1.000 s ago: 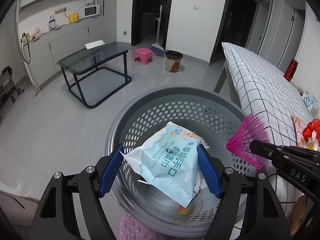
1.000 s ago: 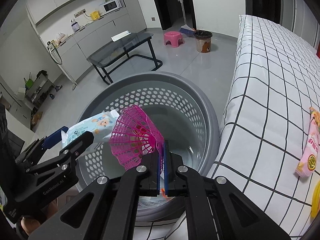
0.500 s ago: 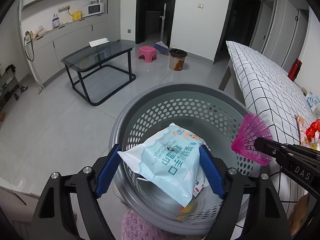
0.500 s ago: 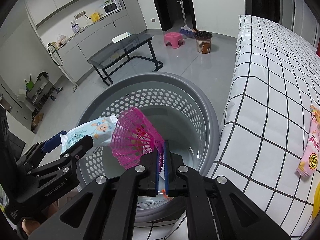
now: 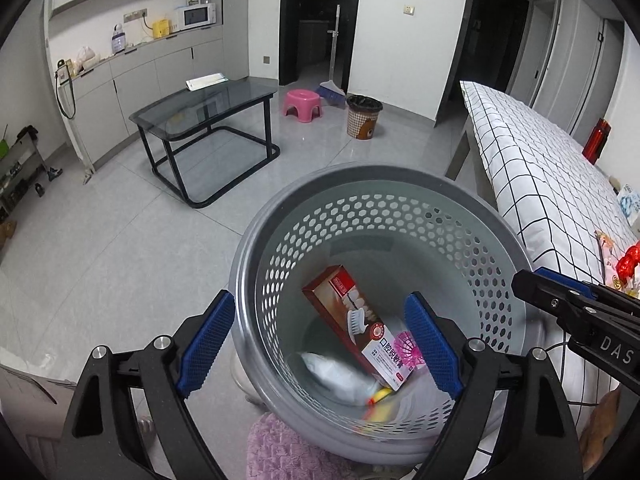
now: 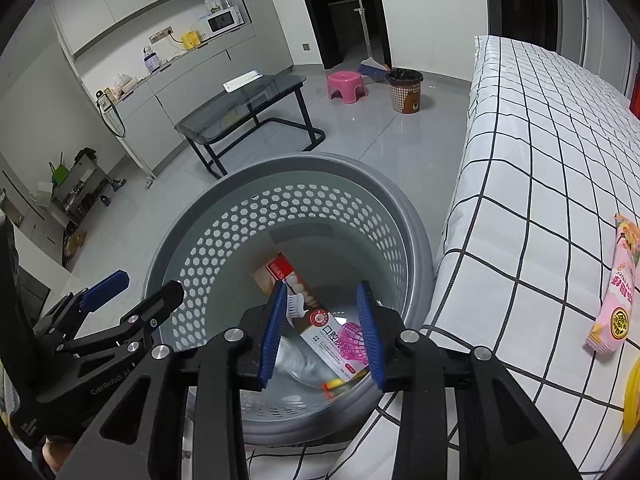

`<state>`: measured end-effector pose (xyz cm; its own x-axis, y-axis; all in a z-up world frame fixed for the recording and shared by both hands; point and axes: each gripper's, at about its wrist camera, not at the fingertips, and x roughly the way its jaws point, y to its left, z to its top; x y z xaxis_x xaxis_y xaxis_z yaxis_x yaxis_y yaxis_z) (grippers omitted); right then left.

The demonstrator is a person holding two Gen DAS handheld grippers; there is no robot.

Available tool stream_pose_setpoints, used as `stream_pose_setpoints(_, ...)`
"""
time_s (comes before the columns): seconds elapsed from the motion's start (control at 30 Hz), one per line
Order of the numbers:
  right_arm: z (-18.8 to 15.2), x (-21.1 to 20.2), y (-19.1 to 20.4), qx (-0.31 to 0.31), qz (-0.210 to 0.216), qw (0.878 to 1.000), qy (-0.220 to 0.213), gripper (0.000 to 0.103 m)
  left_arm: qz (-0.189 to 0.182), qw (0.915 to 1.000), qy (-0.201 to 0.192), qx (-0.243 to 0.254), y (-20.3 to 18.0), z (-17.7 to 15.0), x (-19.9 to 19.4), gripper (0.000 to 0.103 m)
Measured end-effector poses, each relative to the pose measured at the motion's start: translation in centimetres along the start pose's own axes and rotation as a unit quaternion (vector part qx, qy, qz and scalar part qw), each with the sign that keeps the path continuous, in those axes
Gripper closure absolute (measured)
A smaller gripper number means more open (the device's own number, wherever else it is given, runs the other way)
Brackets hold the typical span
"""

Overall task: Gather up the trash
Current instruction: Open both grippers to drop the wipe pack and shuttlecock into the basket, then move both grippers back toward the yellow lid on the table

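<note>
Both claws hang empty over the grey basket: left claw wide apart, right claw part open, jaws just been opening. Pink shuttlecock & wipes pack, gripped a sec ago, now lie at the bottom w/ the toothpaste box. Next trash, the pink snack packet on the bed: light, crinkly, prob slippery; pinch mid-body.
</note>
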<state>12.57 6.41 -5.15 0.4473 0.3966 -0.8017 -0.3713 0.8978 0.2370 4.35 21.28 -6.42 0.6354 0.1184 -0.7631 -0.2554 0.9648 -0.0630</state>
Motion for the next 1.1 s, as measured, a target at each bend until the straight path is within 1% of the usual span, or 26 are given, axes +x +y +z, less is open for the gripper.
stream_pose_setpoints(0.3, 0.1, -0.2, -0.1, 0.002, 0.001, 1.0, -0.002, 0.068, 0.002, 1.0, -0.005, 0.0, -0.2, 0.1, -0.7, 0.018)
stream_pose_setpoints(0.83, -0.6, -3.3, -0.2, 0.004, 0.001, 1.0, -0.028, 0.068, 0.004, 0.9997, -0.024, 0.006, -0.9, 0.1, -2.9, 0.018)
stream_pose_setpoints(0.9, -0.8, -3.8, -0.2, 0.005, 0.0, 0.999, -0.032, 0.067, 0.002, 0.9996, -0.027, 0.006, -1.0, 0.1, -3.2, 0.018)
stream_pose_setpoints(1.03, -1.1, -4.9, -0.3, 0.005, -0.002, 0.999, -0.042, 0.061, 0.0, 0.9994, -0.032, 0.01, -1.5, -0.1, -3.9, 0.016)
stream_pose_setpoints(1.1, -1.4, -5.6, -0.5, 0.006, -0.004, 0.999, -0.048, 0.06, -0.002, 0.9994, -0.033, 0.015, -1.8, -0.2, -4.2, 0.015)
